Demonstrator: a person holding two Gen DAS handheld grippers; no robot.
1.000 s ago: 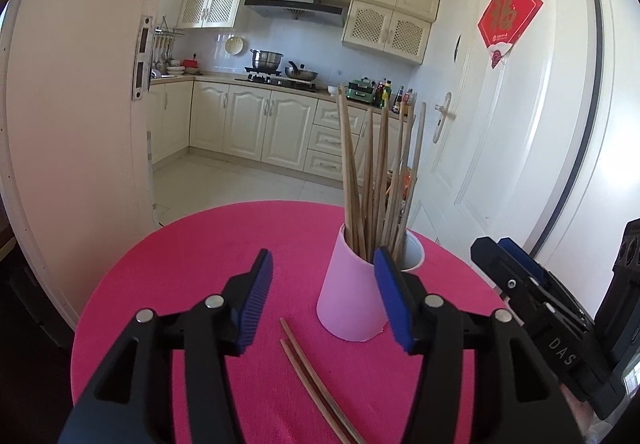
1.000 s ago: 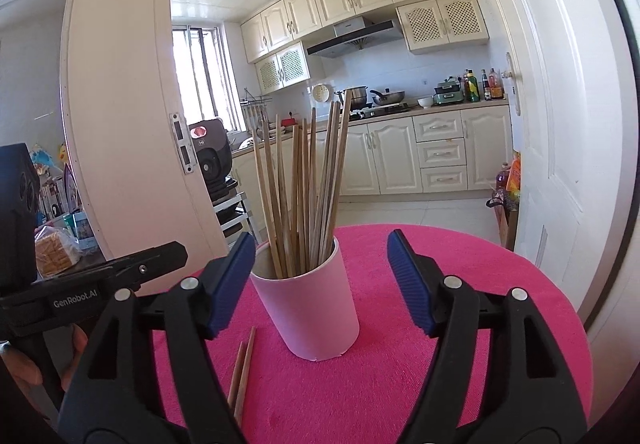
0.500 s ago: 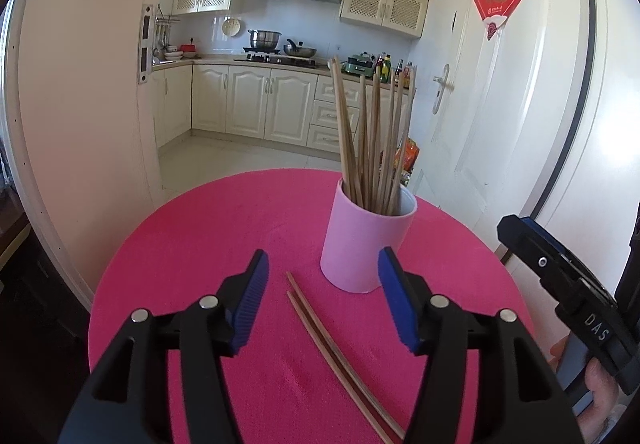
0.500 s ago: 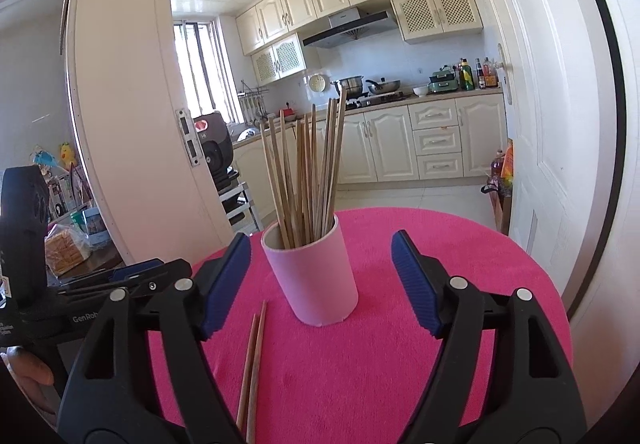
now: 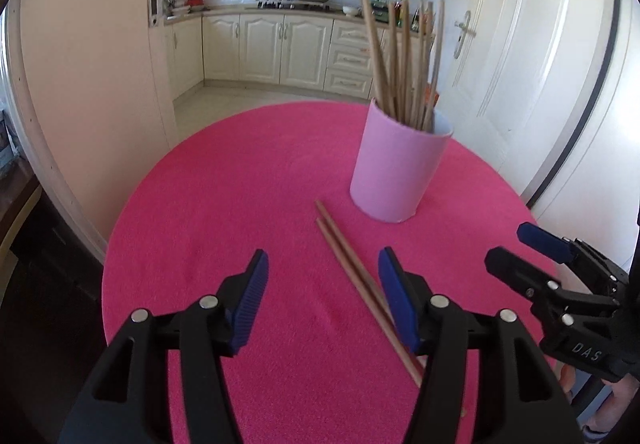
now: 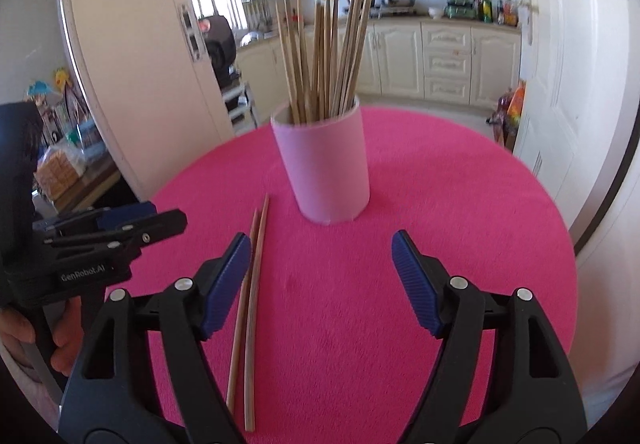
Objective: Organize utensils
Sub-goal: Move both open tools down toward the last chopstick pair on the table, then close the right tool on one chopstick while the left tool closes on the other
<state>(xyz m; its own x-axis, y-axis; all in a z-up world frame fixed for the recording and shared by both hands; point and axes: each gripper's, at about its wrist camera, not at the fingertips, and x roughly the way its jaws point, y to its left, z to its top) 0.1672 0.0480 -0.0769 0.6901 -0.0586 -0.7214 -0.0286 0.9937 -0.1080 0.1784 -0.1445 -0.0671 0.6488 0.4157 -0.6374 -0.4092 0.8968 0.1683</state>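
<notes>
A pink cup (image 5: 398, 172) full of wooden chopsticks (image 5: 404, 56) stands upright on the round pink table (image 5: 240, 180). It also shows in the right wrist view (image 6: 326, 172). Two loose chopsticks (image 5: 352, 268) lie side by side on the table in front of the cup; they also show in the right wrist view (image 6: 252, 284). My left gripper (image 5: 322, 300) is open and empty above the table, the loose pair passing by its right finger. My right gripper (image 6: 320, 280) is open and empty, the pair lying by its left finger.
The table's edge drops off on all sides. A white door (image 5: 540, 64) stands right of the table and a cream door panel (image 6: 132, 64) to the left. Kitchen cabinets (image 5: 280, 48) lie beyond. The right gripper (image 5: 560, 284) shows in the left view.
Both grippers have pulled back and risen from the cup, tilting down toward the table. The cup looks farther away and more of the loose chopsticks shows. Both stay open.
</notes>
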